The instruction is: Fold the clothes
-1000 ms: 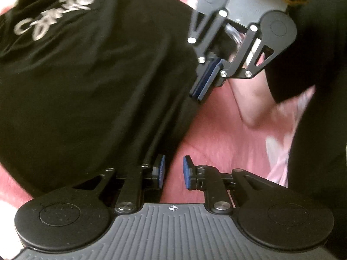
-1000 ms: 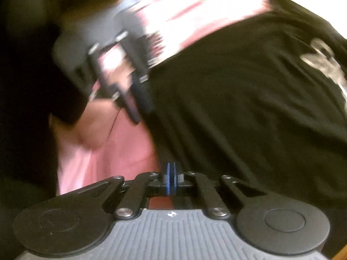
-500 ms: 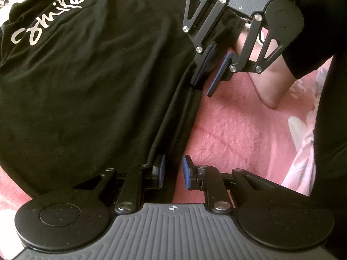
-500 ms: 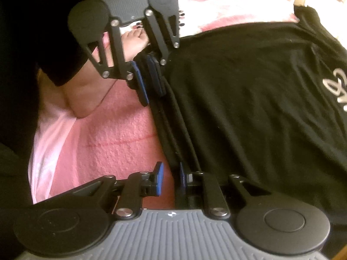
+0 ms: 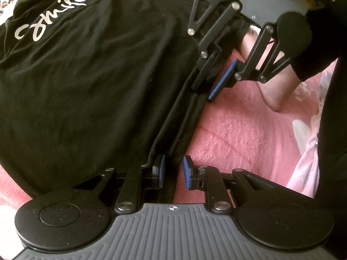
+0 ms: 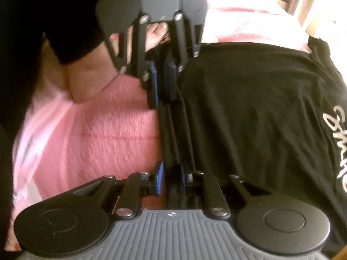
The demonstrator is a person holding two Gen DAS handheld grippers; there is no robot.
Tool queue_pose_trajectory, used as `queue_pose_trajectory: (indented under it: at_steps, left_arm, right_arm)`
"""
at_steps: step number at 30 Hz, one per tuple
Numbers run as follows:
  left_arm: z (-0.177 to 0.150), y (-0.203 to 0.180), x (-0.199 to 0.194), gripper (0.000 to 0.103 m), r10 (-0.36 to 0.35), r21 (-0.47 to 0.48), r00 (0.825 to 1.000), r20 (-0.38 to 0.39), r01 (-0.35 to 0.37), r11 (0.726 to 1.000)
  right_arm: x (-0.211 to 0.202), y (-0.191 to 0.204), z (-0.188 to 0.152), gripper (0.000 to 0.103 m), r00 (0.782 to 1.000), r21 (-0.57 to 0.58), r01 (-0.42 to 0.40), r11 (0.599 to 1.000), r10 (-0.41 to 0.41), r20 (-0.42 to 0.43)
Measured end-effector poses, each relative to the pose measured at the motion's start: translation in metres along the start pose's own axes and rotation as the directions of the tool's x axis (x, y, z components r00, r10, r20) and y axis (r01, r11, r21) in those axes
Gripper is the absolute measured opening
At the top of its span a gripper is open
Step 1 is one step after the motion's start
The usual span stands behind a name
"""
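A black T-shirt (image 5: pixel 91 91) bears white script lettering (image 5: pixel 52 15); beside it the fuzzy blanket (image 5: pixel 245 134) is pink; the tongs' pads (image 5: pixel 186 171) are blue.

A fuzzy pink plush blanket (image 5: pixel 234 134) covers the surface, its pile rough and tufted, with a faint darker line running across it in the right wrist view (image 6: pixel 112 138). Paler pink and white patches (image 5: pixel 303 134) mark the blanket toward its right edge in the left wrist view. Farther back, a lighter, washed-out stretch of pink-streaked fabric (image 6: pixel 249 21) lies in bright light. A strip of pale wooden furniture (image 6: pixel 312 19) shows at the upper right corner.
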State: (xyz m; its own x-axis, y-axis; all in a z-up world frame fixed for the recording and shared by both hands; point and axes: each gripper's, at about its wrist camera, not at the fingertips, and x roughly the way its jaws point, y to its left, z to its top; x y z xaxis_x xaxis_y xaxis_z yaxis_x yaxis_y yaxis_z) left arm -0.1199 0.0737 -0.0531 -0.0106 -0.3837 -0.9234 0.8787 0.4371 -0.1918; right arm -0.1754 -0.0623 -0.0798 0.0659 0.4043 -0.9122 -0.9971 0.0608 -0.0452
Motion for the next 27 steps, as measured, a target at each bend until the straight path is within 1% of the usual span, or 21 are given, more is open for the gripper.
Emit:
queue_pose_trajectory:
  at_steps: [1,3,5,6,8,12,16,17,19,22,25,27]
  left_arm:
    - [0.0,0.0,0.0,0.018,0.0,-0.001,1.0,0.001,0.0,1.0]
    - [-0.001,0.001,-0.001,0.018,-0.001,-0.003,1.0,0.003,0.001,1.0]
    - [-0.001,0.001,-0.001,0.019,-0.002,-0.006,1.0,0.005,0.002,1.0]
    - [-0.002,0.001,-0.002,0.019,-0.002,-0.005,1.0,0.005,0.002,1.0]
    - [-0.002,0.001,-0.002,0.019,0.0,-0.004,1.0,0.006,0.001,1.0]
    - [-0.003,-0.001,-0.004,0.02,0.003,-0.003,1.0,0.011,-0.003,1.0]
    - [-0.007,0.004,-0.012,0.018,0.004,-0.022,0.999,0.035,-0.003,1.0]
    - [-0.008,0.008,-0.015,0.018,0.0,-0.04,0.999,0.042,0.002,0.999]
    - [-0.011,0.017,-0.021,0.012,-0.009,-0.083,0.998,0.056,0.014,0.996]
    - [-0.012,0.032,-0.028,0.008,-0.017,-0.161,0.997,0.073,0.029,0.987]
    - [-0.012,0.042,-0.032,0.006,-0.006,-0.201,0.997,0.082,0.023,0.979]
    - [-0.012,0.048,-0.034,0.006,-0.012,-0.231,0.996,0.089,0.032,0.972]
  right_arm:
    - [0.001,0.002,0.0,0.016,1.0,-0.019,0.01,1.0,-0.01,0.002]
    - [-0.001,0.0,0.0,0.014,1.0,-0.002,0.017,1.0,-0.017,0.009]
    - [-0.004,-0.012,0.0,0.01,1.0,0.088,-0.014,0.996,0.012,0.018]
    - [-0.006,-0.019,0.0,0.007,0.999,0.136,-0.031,0.99,0.028,0.024]
    - [-0.01,-0.035,-0.001,0.003,0.997,0.245,-0.071,0.967,0.061,0.045]
    - [-0.014,-0.065,-0.005,0.001,0.989,0.43,-0.144,0.891,0.115,0.094]
    - [-0.015,-0.088,-0.014,0.001,0.98,0.567,-0.199,0.799,0.148,0.136]
    - [-0.015,-0.092,-0.017,0.001,0.978,0.592,-0.207,0.779,0.151,0.144]
    - [-0.015,-0.099,-0.024,0.001,0.975,0.638,-0.223,0.737,0.156,0.161]
    - [-0.014,-0.108,-0.031,0.001,0.97,0.689,-0.241,0.684,0.159,0.182]
    - [-0.013,-0.115,-0.036,0.001,0.97,0.717,-0.244,0.654,0.155,0.189]
    - [-0.012,-0.12,-0.039,0.001,0.968,0.733,-0.25,0.633,0.157,0.196]
